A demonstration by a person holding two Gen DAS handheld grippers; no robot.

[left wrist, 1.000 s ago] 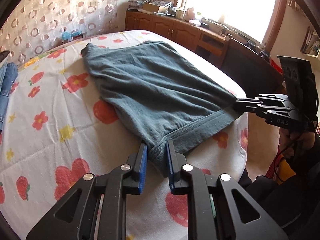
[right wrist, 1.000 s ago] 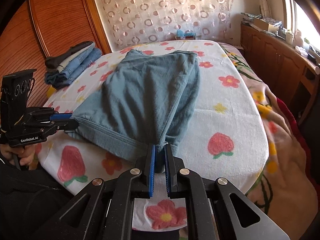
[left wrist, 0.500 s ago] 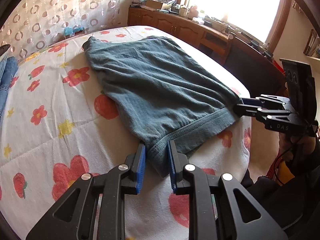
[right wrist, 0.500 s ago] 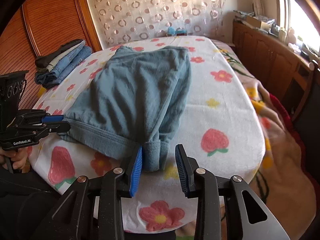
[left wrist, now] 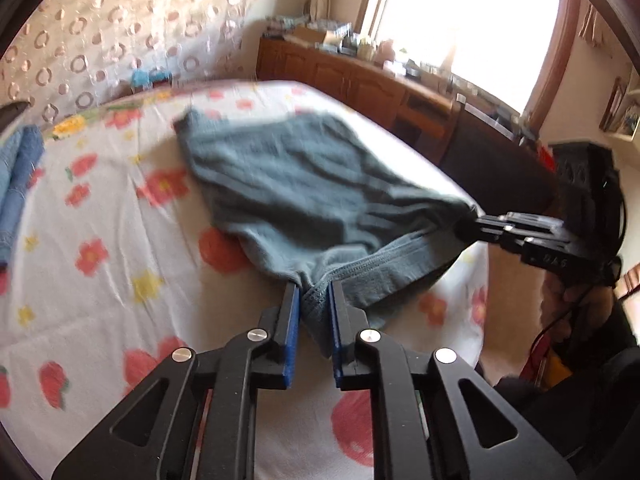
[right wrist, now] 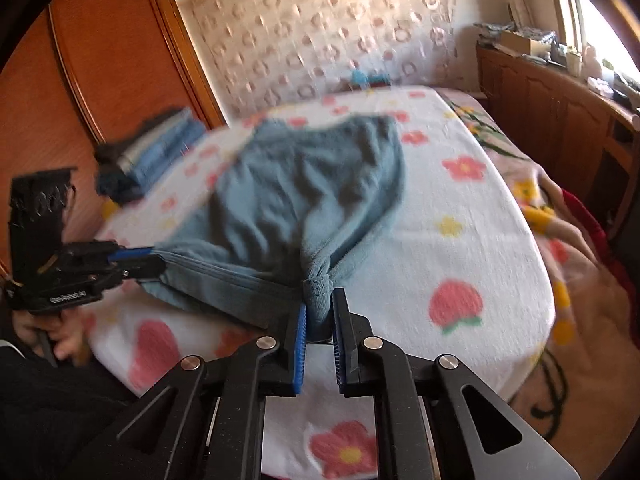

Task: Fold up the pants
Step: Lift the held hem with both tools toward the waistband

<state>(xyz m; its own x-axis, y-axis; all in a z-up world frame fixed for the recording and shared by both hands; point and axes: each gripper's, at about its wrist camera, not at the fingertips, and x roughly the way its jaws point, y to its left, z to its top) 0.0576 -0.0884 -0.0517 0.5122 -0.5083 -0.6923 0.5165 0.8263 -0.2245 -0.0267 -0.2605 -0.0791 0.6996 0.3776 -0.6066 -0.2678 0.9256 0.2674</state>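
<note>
Grey-blue pants (left wrist: 304, 196) lie on the flowered bed cover (left wrist: 100, 248), waistband towards me. My left gripper (left wrist: 314, 292) is shut on one waistband corner. My right gripper (right wrist: 319, 302) is shut on the other corner, where the cloth bunches between the blue pads. The waistband (right wrist: 224, 284) hangs lifted off the cover between the two grippers. The pants also show in the right wrist view (right wrist: 312, 184). The right gripper shows in the left wrist view (left wrist: 464, 226). The left gripper shows in the right wrist view (right wrist: 154, 258).
A stack of folded jeans (right wrist: 152, 152) lies at the bed's far left side. A wooden cabinet (left wrist: 360, 80) with clutter runs under the window. A wooden wardrobe (right wrist: 100, 64) stands at the left. The bed edge is just below the grippers.
The right gripper opened half a second ago and has closed again on the waistband corner. Both grippers have lifted the waistband off the cover. The views are blurred from motion.
</note>
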